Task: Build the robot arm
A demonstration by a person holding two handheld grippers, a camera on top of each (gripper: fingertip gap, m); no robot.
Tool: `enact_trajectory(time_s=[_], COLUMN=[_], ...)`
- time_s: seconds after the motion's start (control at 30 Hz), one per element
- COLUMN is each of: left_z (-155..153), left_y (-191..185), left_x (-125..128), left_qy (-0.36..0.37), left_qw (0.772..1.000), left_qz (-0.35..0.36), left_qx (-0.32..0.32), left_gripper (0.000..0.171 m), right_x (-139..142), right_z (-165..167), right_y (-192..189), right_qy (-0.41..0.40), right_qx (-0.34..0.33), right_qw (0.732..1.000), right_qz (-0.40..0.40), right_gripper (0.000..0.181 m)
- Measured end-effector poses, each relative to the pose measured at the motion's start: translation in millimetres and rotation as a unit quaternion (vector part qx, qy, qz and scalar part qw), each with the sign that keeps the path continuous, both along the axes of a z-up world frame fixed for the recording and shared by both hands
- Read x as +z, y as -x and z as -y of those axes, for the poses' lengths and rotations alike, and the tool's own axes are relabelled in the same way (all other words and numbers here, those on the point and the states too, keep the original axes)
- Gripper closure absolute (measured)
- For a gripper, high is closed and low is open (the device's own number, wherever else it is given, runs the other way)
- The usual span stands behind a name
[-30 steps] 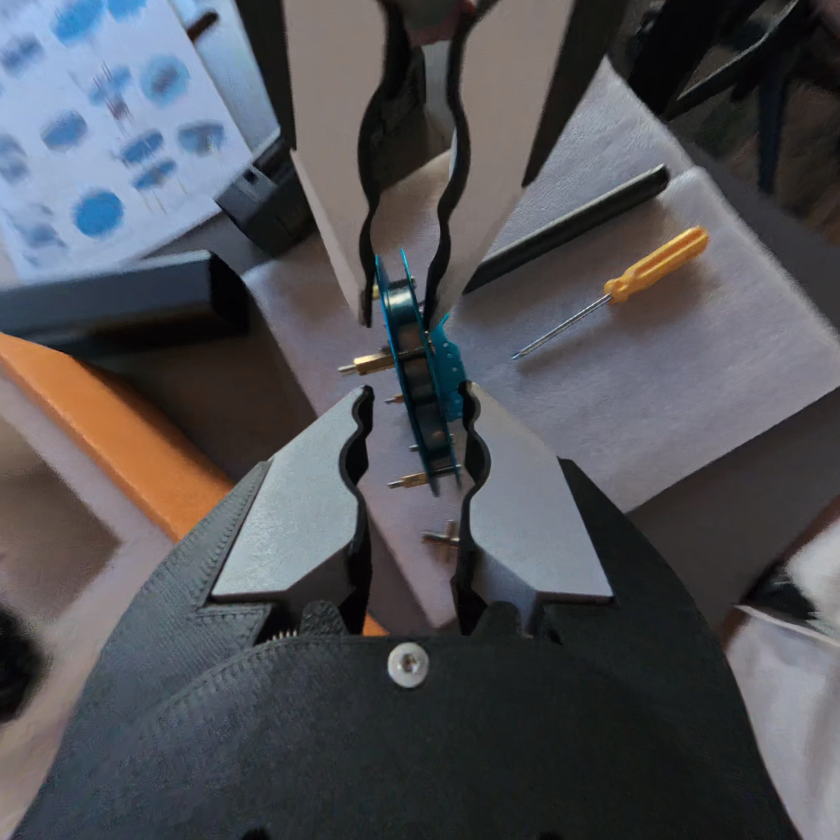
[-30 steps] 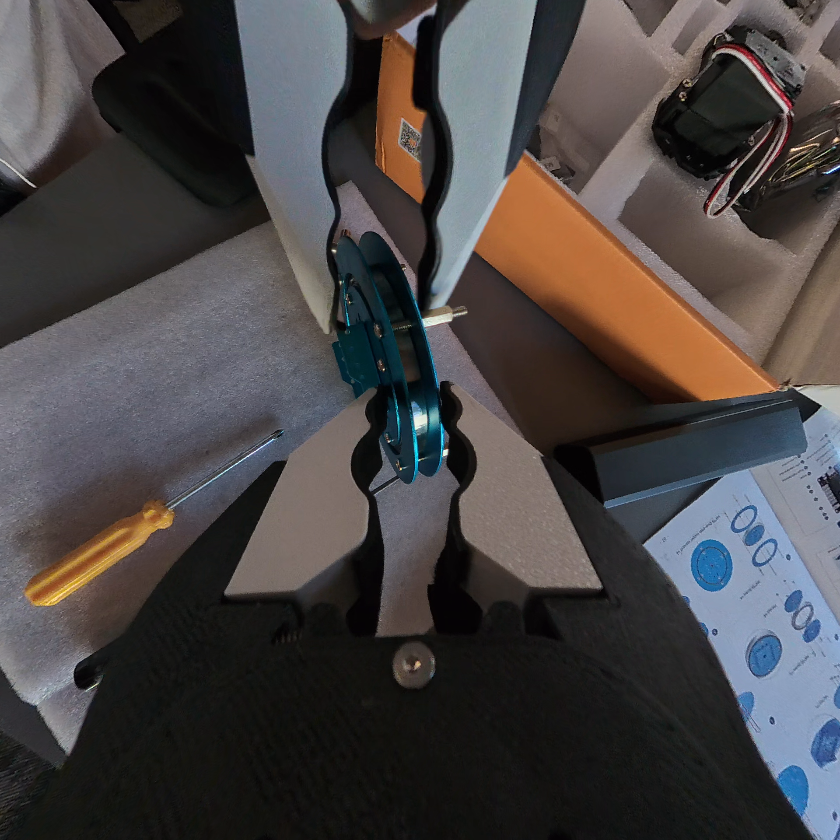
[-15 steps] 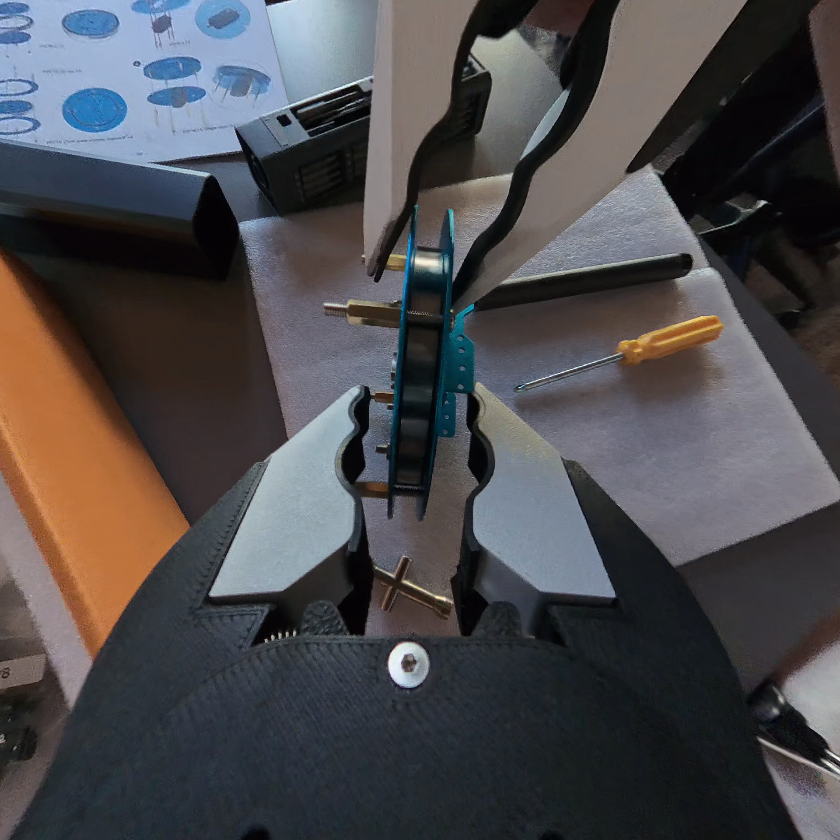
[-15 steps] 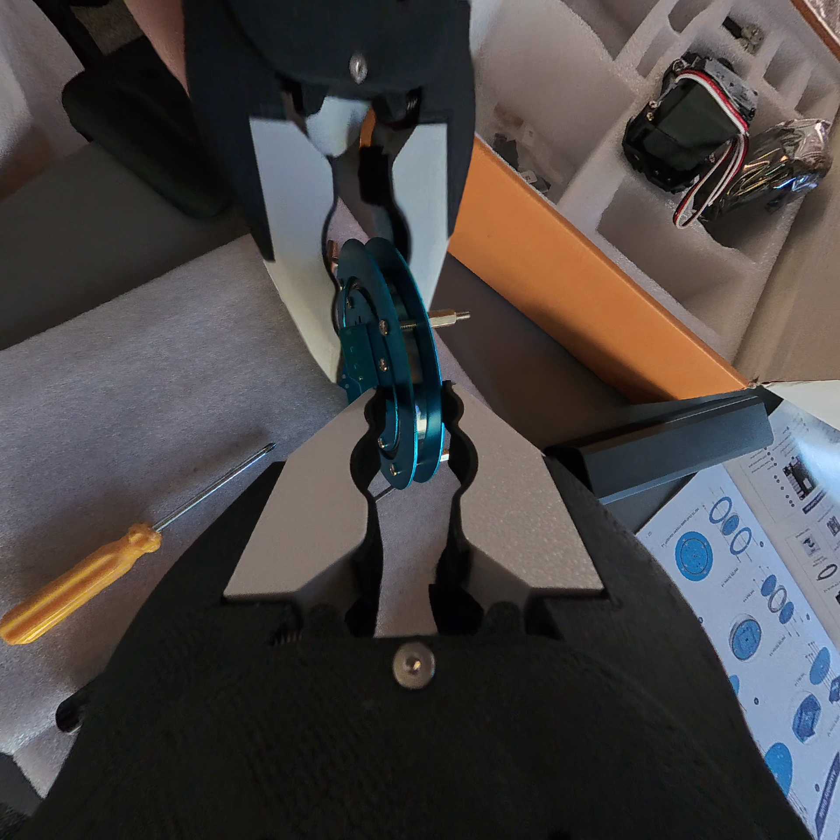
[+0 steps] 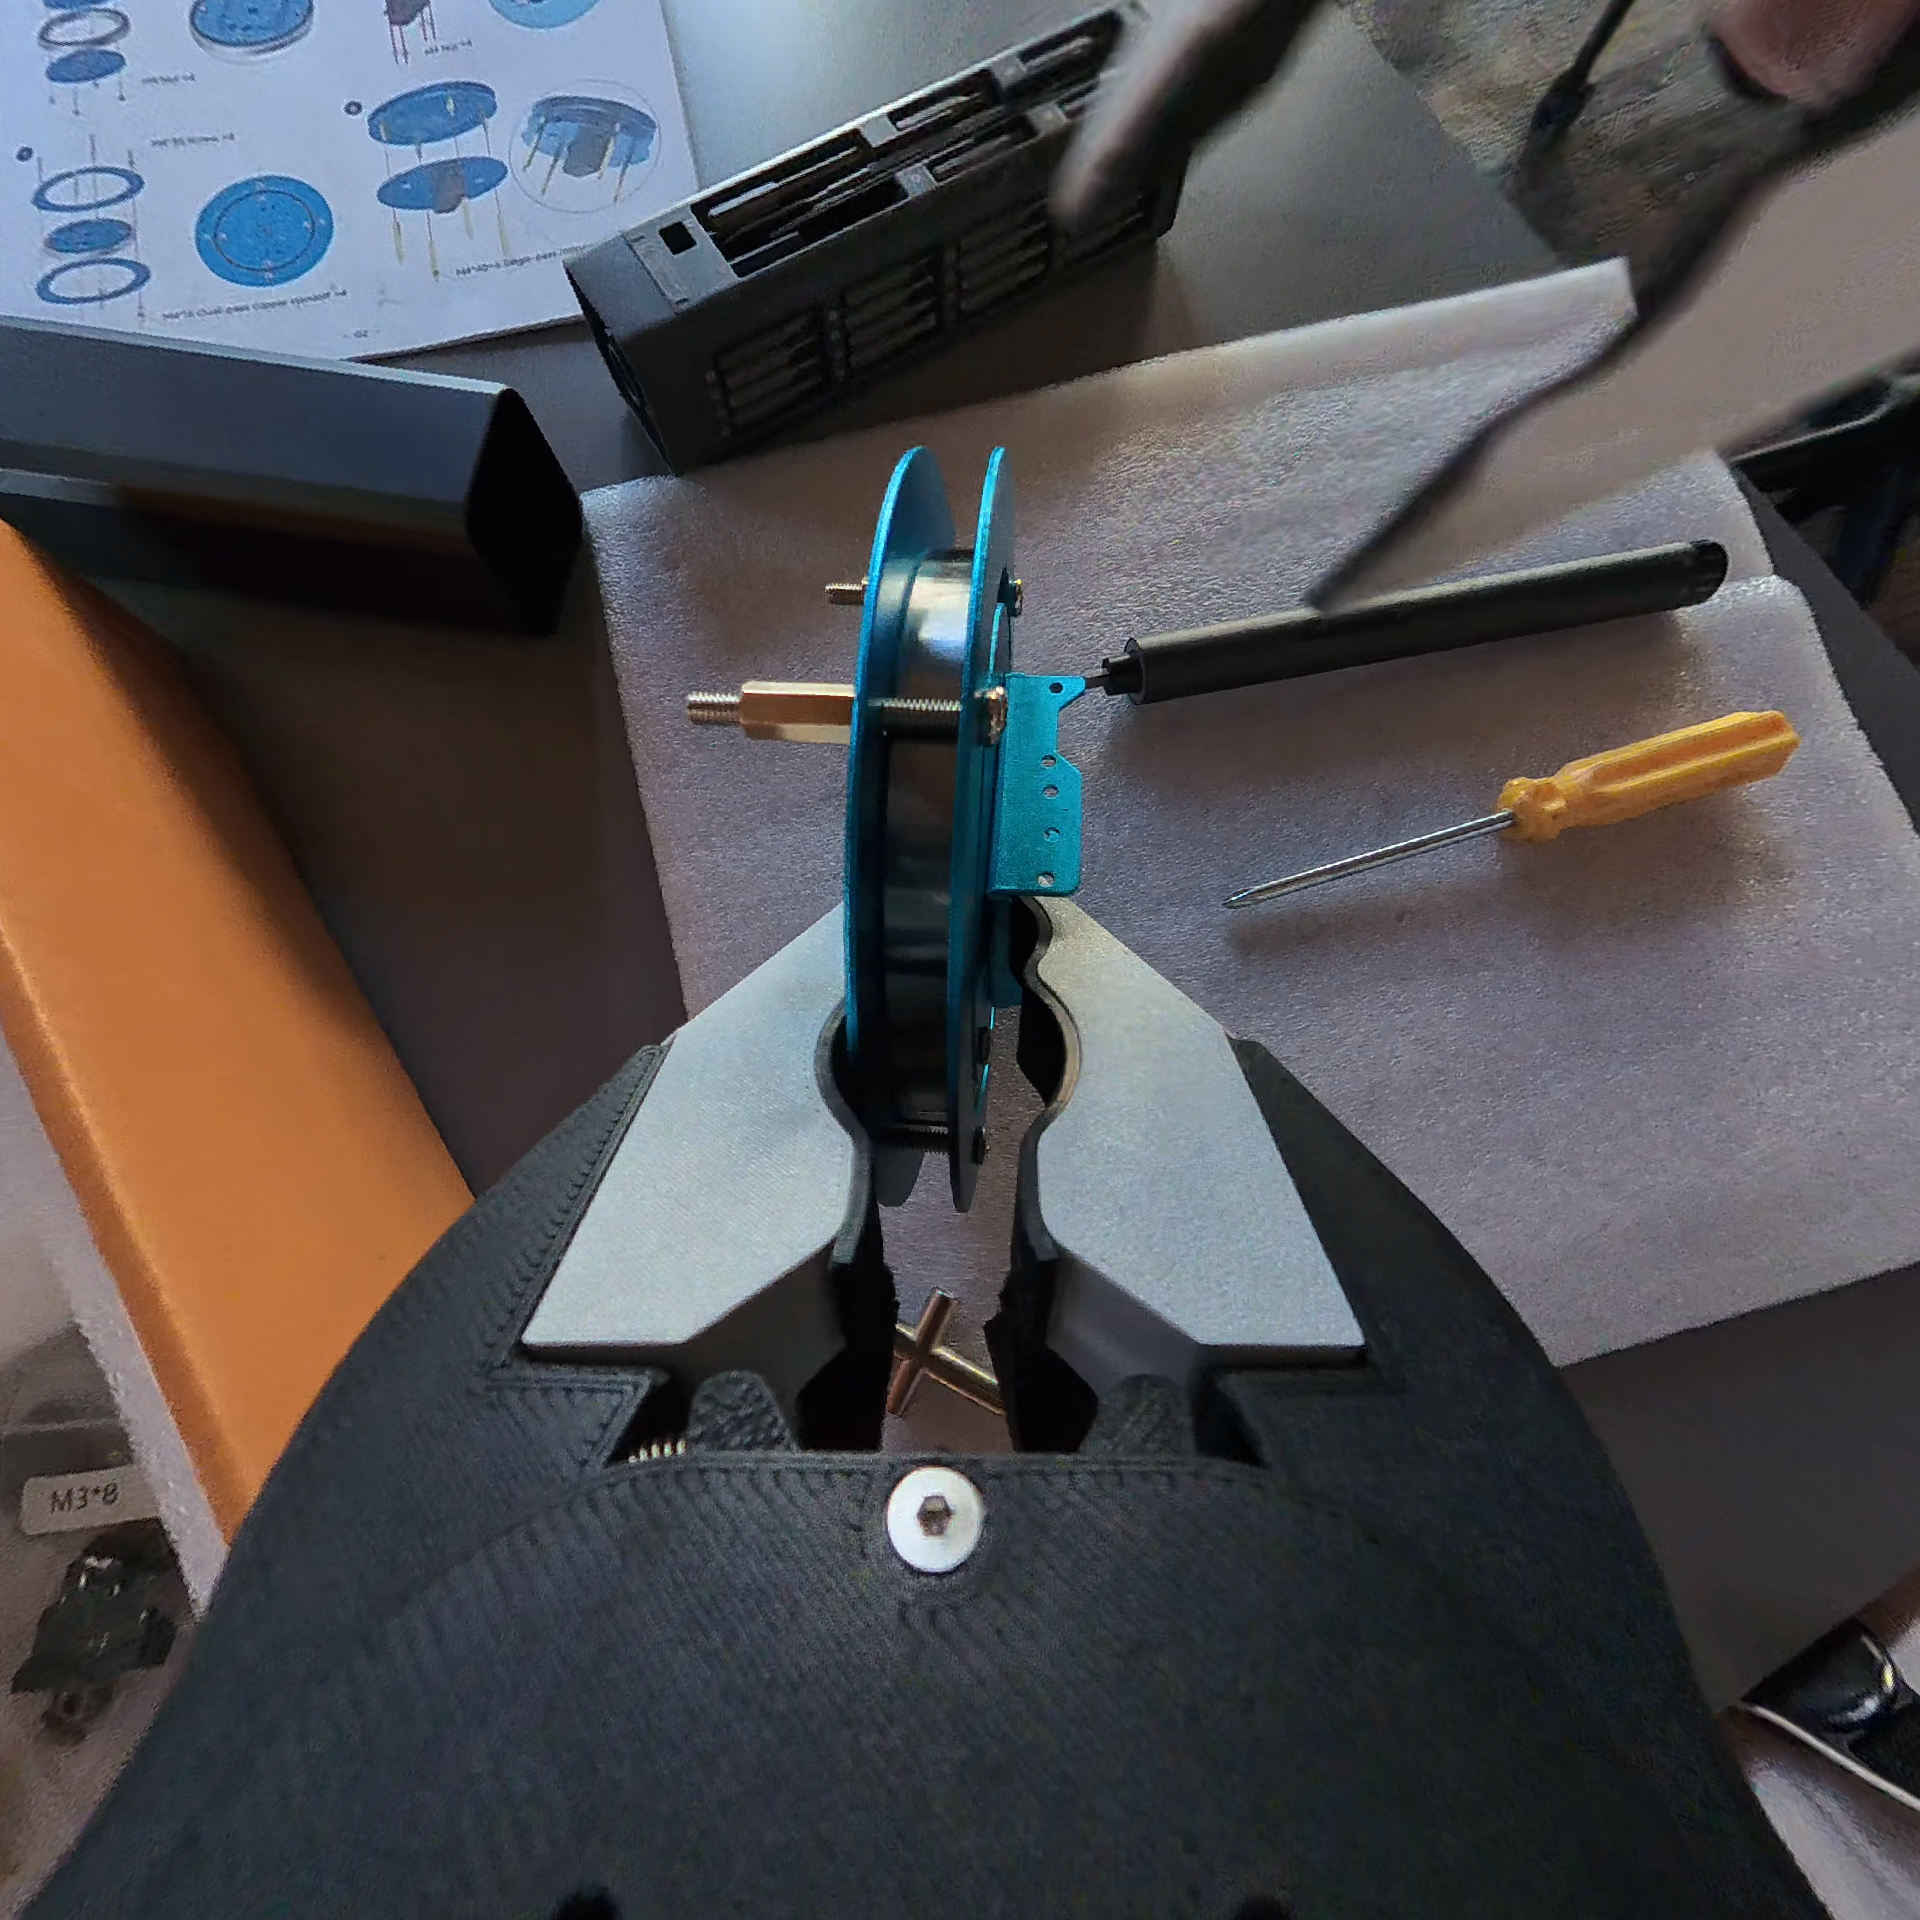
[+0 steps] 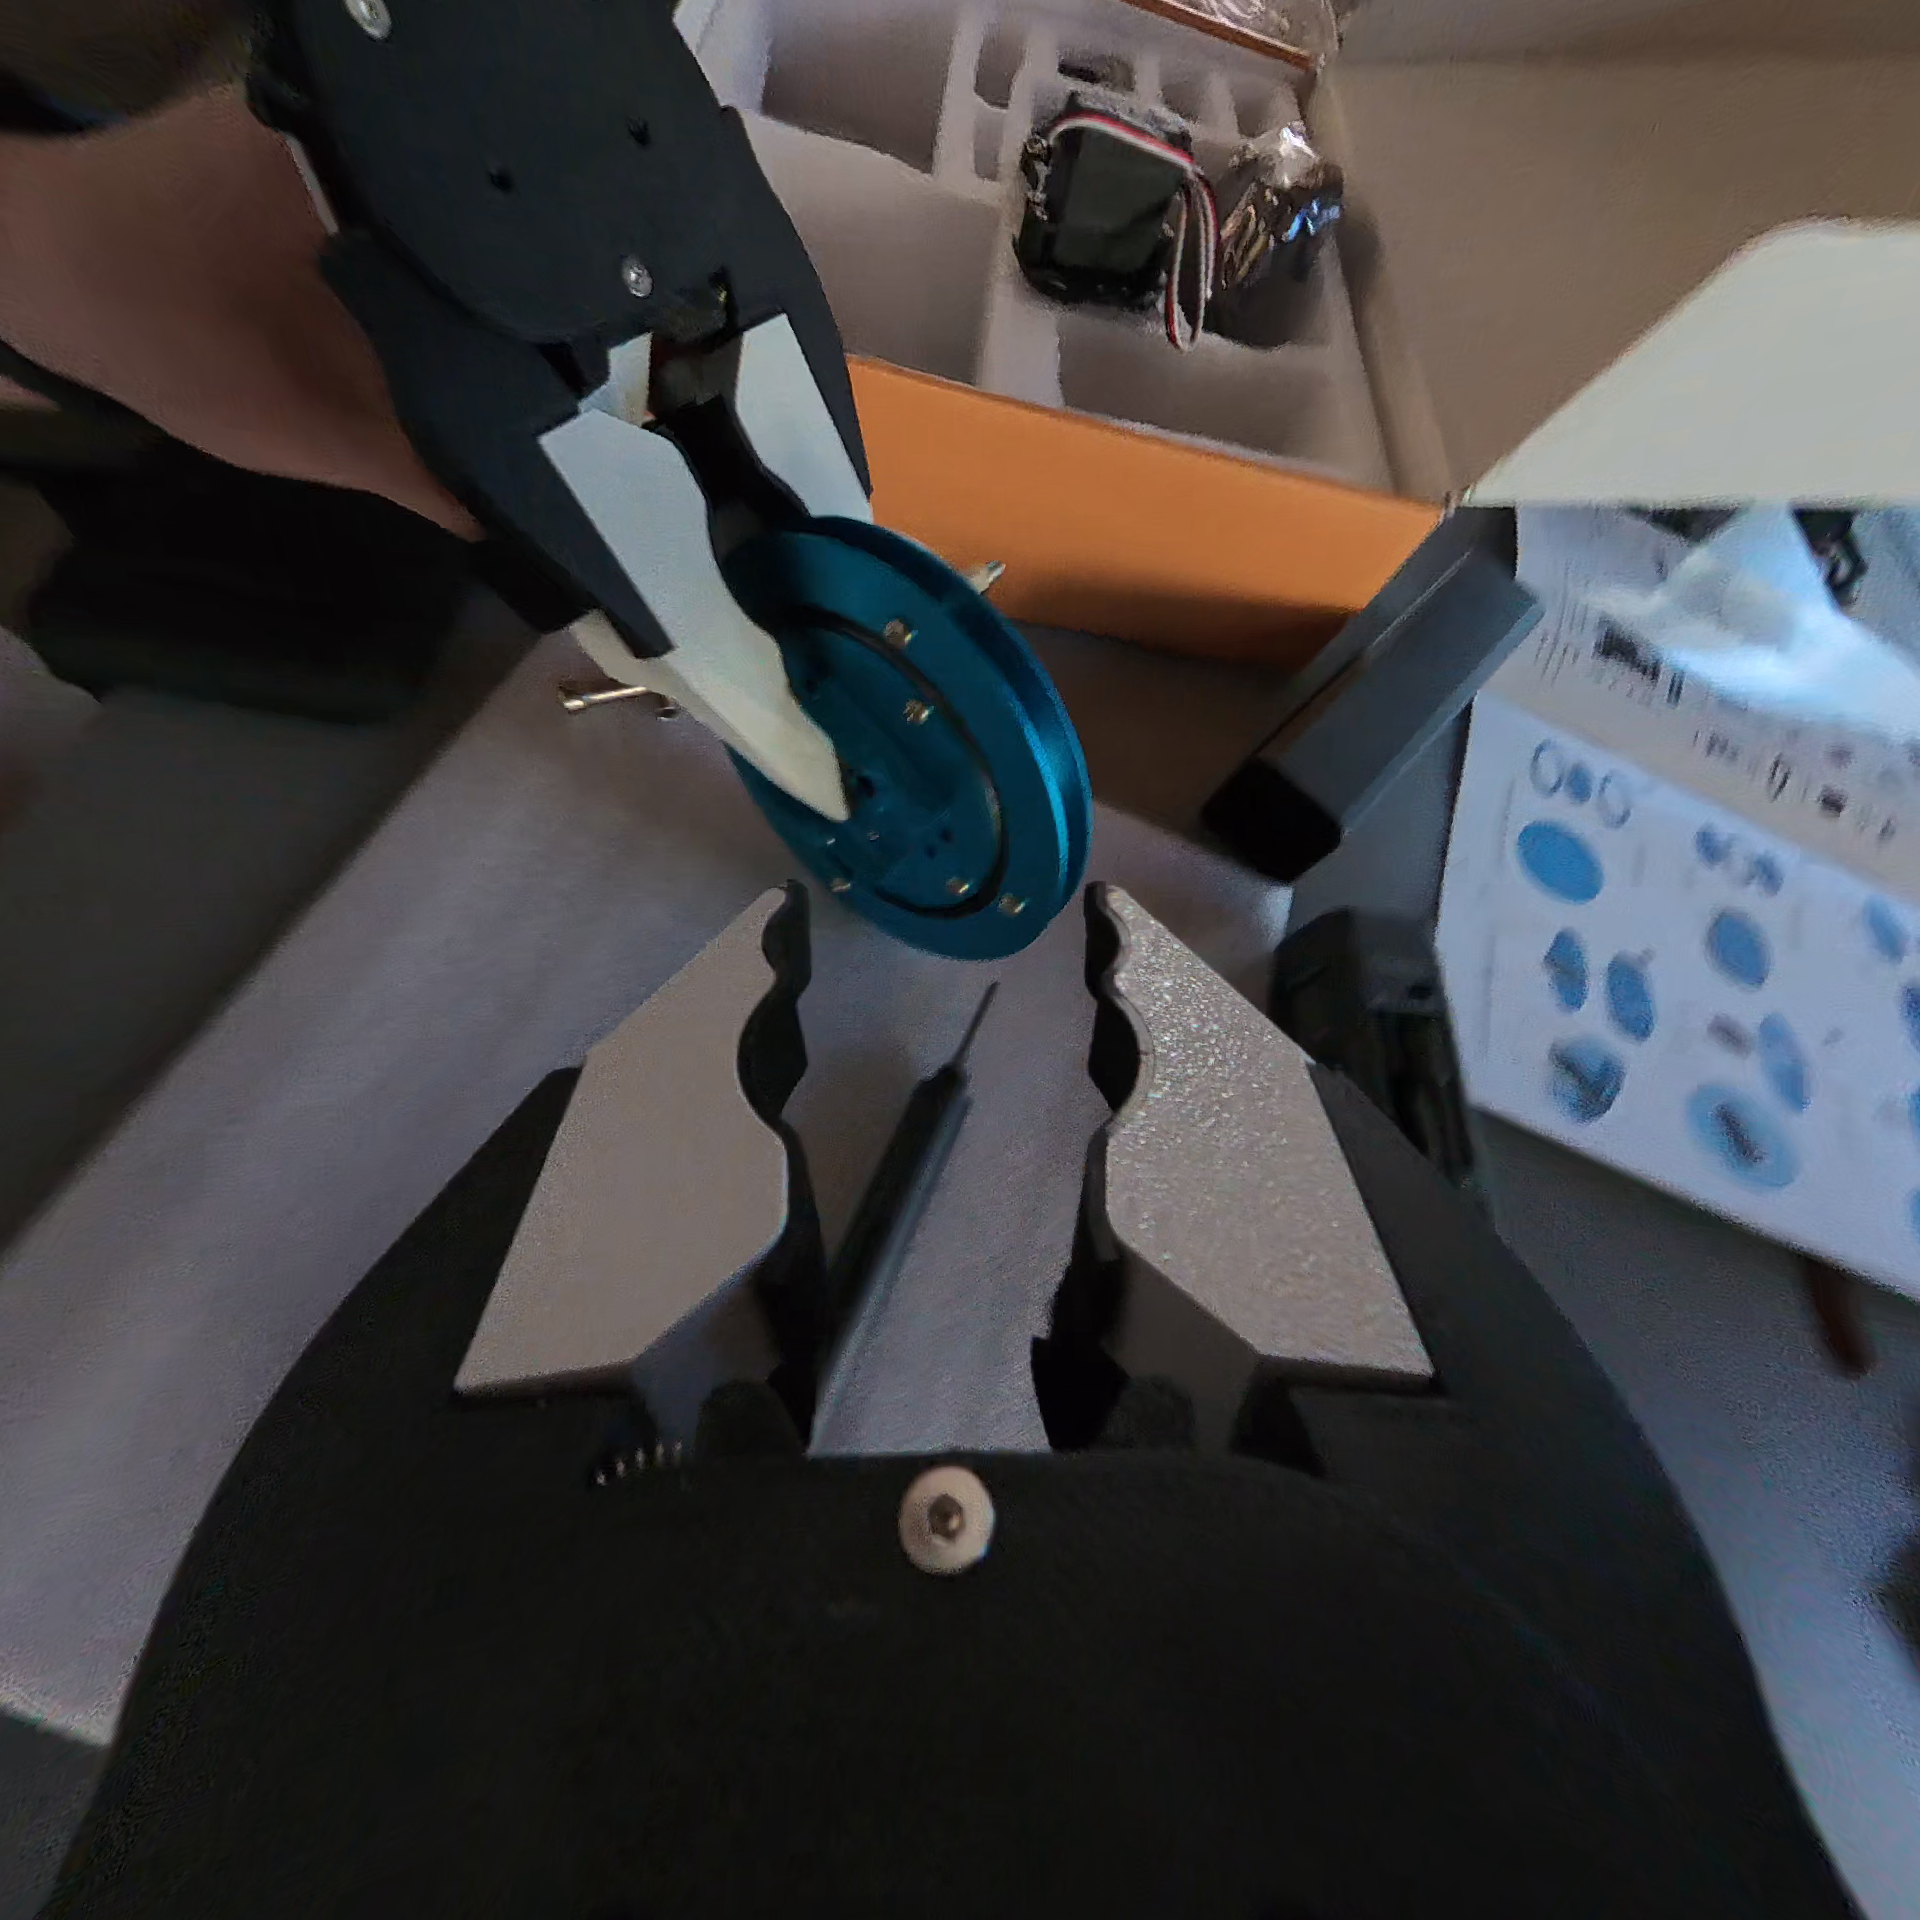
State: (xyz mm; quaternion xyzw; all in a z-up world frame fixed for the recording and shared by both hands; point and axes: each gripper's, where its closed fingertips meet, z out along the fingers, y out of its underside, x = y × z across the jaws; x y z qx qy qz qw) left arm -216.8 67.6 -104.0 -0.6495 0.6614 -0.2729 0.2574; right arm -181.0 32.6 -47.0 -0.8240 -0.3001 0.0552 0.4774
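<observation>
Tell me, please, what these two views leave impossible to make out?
- Left wrist view: the right tool is a motion-blurred streak, cut off by the top edge.
- Left wrist view: the brass cross key is half hidden behind the left tool.
- Right wrist view: the sheet is blurred.
- Right wrist view: the black driver runs under the tool body.

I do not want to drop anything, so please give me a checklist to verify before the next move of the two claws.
1. Left claw shut on blue disc assembly: ok.
2. Disc held on edge over foam mat: ok.
3. Right claw open, empty: ok.
4. Right claw apart from the disc: ok.
5. Black driver lying free under right claw: ok.
6. Brass standoff tight: cannot tell.
</observation>
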Motion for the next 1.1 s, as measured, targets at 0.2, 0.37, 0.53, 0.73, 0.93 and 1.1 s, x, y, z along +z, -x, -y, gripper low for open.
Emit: enact_trajectory(time_s=[0.2,0.37,0.53,0.73,0.93,1.1], left_z=[1.9,-1.8,0.4,0.7,-0.6,-0.7], left_y=[0.0,0.2,-1.4,-2.3,-4.0,-3.7], left_x=[0.0,0.2,0.5,0.0,-0.3,-0.5], left_qy=[-0.02,0.024,0.001,-0.007,0.0,0.004], left_qw=[1.0,0.999,0.999,0.997,0.996,0.996], left_qz=[-0.002,-0.006,-0.028,-0.054,-0.067,-0.067], left_qx=[0.01,0.028,0.036,0.053,0.054,0.055], left_gripper=[0.152,0.152,0.152,0.152,0.152,0.152], right_x=[-55.9,-82.2,-100.4,-84.0,-80.8,-84.5], right_z=[89.8,119.7,112.5,103.5,81.6,67.4], right_y=[5.3,13.1,7.6,19.5,20.9,21.6], right_qy=[0.079,0.097,0.113,0.076,0.049,0.056], right_qx=[-0.13,-0.179,-0.202,-0.196,-0.224,-0.236], right_qw=[0.988,0.975,0.972,0.977,0.973,0.97], right_qz=[-0.024,-0.092,-0.032,-0.037,0.008,0.002], right_gripper=[0.142,0.151,0.162,0.165,0.165,0.165])
